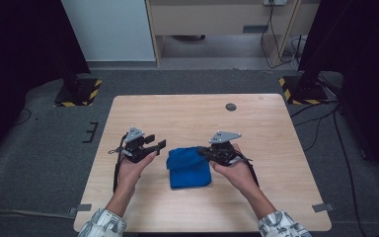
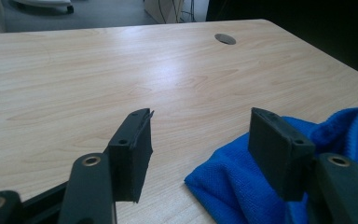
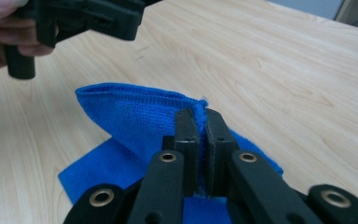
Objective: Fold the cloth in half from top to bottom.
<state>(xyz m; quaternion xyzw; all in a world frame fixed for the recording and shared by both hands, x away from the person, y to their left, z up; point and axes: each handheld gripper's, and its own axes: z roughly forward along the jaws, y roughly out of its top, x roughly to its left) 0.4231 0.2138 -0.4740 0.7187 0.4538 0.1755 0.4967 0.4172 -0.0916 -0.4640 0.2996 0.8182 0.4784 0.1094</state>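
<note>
A folded blue cloth (image 1: 187, 168) lies on the wooden table (image 1: 192, 113) between the two hands. My right gripper (image 1: 201, 151) is shut on the cloth's upper right edge; in the right gripper view the jaws (image 3: 198, 114) pinch a raised hem of the cloth (image 3: 135, 112). My left gripper (image 1: 157, 141) hovers just left of the cloth, open. In the left gripper view its jaws (image 2: 200, 135) stand wide apart with bare table between them, and the cloth (image 2: 233, 182) lies behind and beside the right-hand jaw. The left gripper (image 3: 88, 18) also shows at the top left of the right gripper view.
A round cable hole (image 1: 231, 106) sits near the table's far edge. Two dark stands with yellow-black striped bases (image 1: 76, 91) (image 1: 301, 89) flank the table on the floor. Cables trail on the floor at the right.
</note>
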